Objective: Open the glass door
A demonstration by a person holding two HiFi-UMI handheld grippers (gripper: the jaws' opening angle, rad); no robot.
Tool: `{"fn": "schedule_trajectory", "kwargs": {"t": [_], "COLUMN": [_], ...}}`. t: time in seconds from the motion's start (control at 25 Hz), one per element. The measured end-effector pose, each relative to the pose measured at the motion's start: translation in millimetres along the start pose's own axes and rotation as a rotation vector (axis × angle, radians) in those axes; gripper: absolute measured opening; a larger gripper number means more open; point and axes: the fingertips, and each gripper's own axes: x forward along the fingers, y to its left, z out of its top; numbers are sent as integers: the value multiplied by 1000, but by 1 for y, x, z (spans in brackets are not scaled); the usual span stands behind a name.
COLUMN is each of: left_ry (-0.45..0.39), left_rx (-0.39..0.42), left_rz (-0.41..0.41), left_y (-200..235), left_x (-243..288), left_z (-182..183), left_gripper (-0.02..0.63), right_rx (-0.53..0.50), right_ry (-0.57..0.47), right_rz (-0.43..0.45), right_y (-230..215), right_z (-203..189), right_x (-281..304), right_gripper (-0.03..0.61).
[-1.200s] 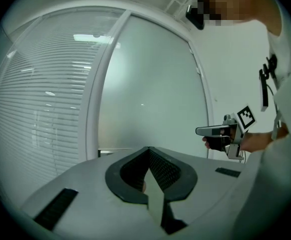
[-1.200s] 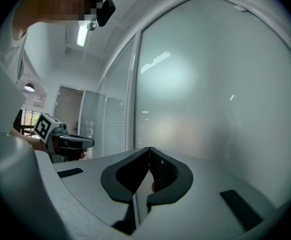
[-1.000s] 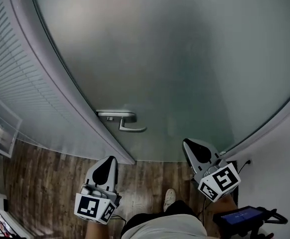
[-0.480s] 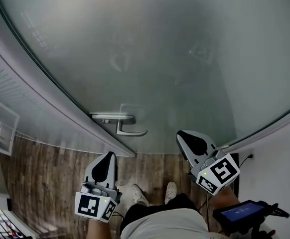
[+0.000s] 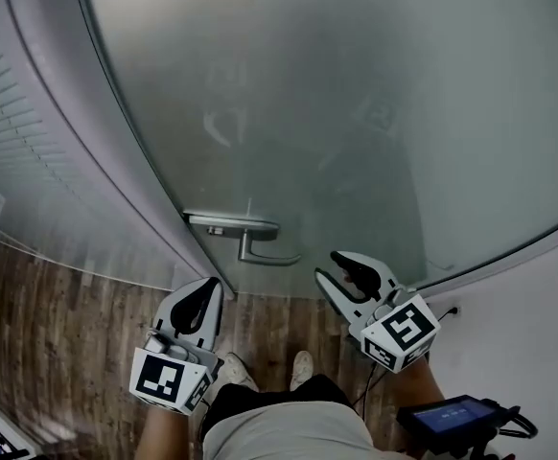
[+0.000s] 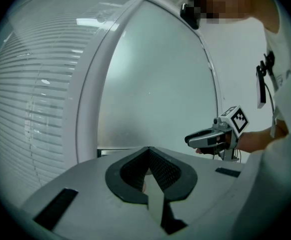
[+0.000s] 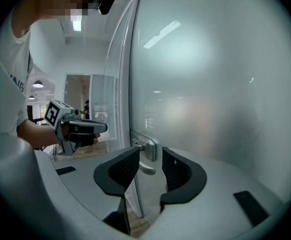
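The frosted glass door [image 5: 356, 113] fills the head view. Its metal lever handle [image 5: 258, 242] sits on a plate near the door's left edge, lever pointing right. My right gripper [image 5: 339, 270] is just right of and below the lever's end, apart from it, and its jaws are opening with nothing between them. In the right gripper view the handle [image 7: 146, 154] shows ahead through the gap of the right gripper [image 7: 150, 160]. My left gripper [image 5: 205, 293] hangs below the handle, shut and empty. Its closed jaws [image 6: 148, 153] point at the door frame.
A pale door frame [image 5: 116, 190] runs along the door's left edge, with a slatted blind panel [image 5: 11, 161] beyond it. Below is a wooden floor [image 5: 68, 333] with the person's shoes [image 5: 303, 362]. A white wall [image 5: 528, 314] and a small screen device [image 5: 452, 418] are at right.
The right gripper's jaws have gone from shut to open. Both grippers have moved closer to the handle; the left one stays shut.
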Motion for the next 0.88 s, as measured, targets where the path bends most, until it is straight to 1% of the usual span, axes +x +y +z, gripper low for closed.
{"fn": "schedule_trajectory", "kwargs": {"t": [0.12, 0.4, 0.6, 0.8, 0.88], "left_ry": [6, 38, 42, 48, 45], "left_rx": [-11, -34, -47, -57, -58], "left_rz": [-4, 23, 47, 64, 67], "left_y": [2, 5, 5, 5, 7], "left_x": [-2, 0, -9, -16, -17], "left_z": [-6, -25, -27, -29, -28], "left_gripper": [0, 0, 0, 0, 0], "right_rx": [-59, -173, -219, -218, -213], "right_ry": [97, 242, 283, 305, 308], "right_rz": [49, 94, 118, 141, 141], "right_y": [6, -2, 0, 5, 6], "right_z": [-17, -55, -62, -65, -65], "right_x": [17, 49, 58, 64, 64], "right_gripper": [161, 173, 172, 170, 129]}}
